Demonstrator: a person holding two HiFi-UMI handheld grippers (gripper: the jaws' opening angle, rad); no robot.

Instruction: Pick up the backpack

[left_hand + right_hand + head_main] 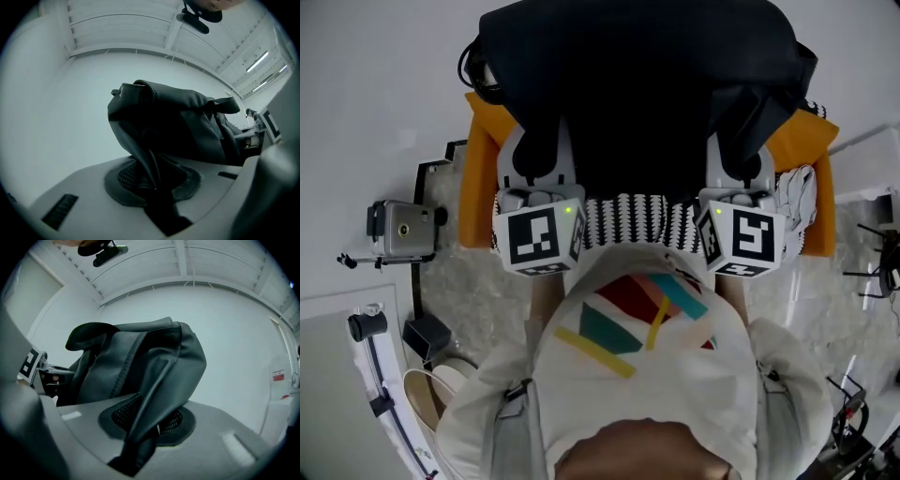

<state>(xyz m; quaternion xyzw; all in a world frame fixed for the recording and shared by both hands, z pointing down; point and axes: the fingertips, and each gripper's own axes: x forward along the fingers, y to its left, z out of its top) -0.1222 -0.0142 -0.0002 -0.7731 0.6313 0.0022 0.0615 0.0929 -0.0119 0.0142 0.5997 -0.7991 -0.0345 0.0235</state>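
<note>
Here, the black backpack (637, 84) is being held up in front of the person, over an orange cushion (476, 187); its contents are not showing. The left gripper (149, 180) is pinching a fold of its left side between nearly closed jaws, and the right gripper (143, 430) is clamping a fold on its right. The 2 grippers are pointing level, side by side.

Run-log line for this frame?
left tool: shut on backpack | right tool: shut on backpack | backpack: held from both sides
</note>
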